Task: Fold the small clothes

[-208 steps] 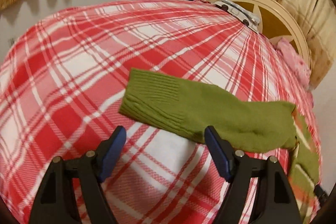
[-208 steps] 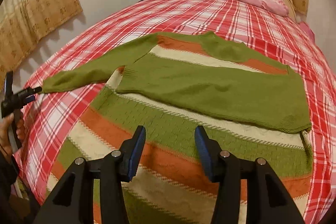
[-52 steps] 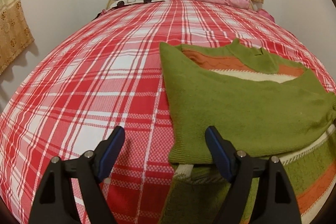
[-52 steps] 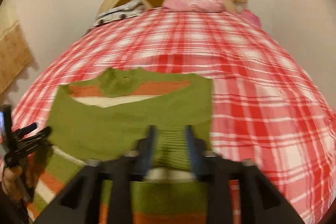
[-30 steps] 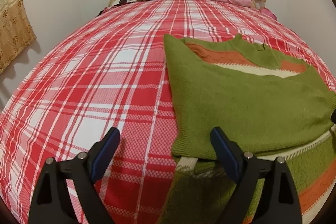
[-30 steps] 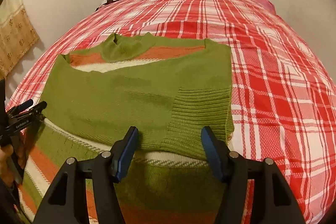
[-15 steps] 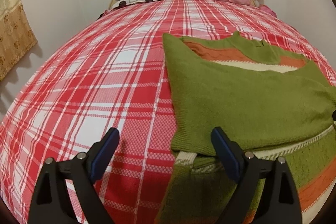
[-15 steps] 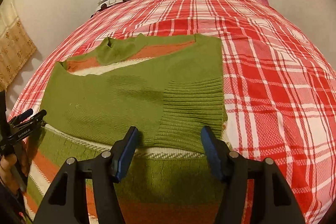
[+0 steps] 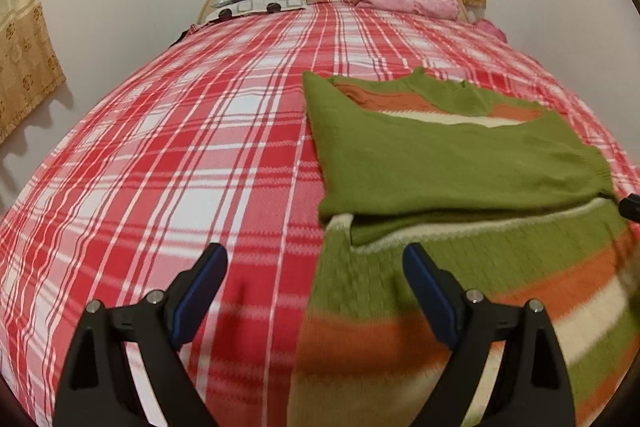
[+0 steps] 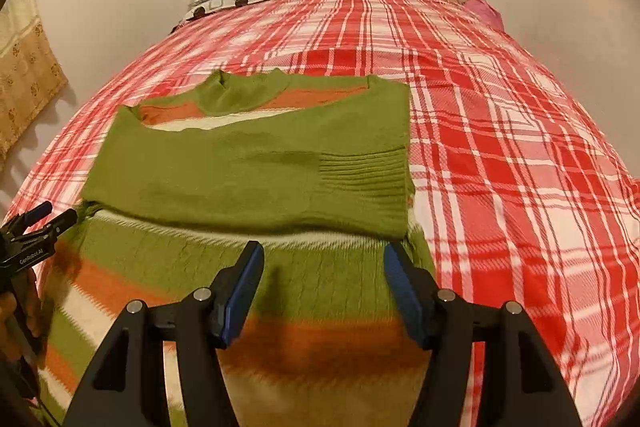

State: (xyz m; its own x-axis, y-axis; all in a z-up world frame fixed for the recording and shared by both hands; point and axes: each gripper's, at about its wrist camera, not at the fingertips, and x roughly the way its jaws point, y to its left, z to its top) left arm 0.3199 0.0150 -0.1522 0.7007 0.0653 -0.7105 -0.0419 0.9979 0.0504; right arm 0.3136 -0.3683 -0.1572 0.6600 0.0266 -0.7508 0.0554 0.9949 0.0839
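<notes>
Green knit sweater with orange and cream stripes [image 10: 256,179] lies flat on the red-and-white plaid bedspread [image 9: 160,155], both sleeves folded across the chest. Left gripper [image 9: 314,291] hovers wide open at its near-left edge, empty. Right gripper [image 10: 322,291] hovers open over the near-right striped body, empty.

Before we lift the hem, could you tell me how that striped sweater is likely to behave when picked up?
The striped sweater would probably sag between grip points: it is soft knit lying limp on the bed. The folded sleeves rest loose on top, so they may slide off. The thick knit likely grips the pads well.
</notes>
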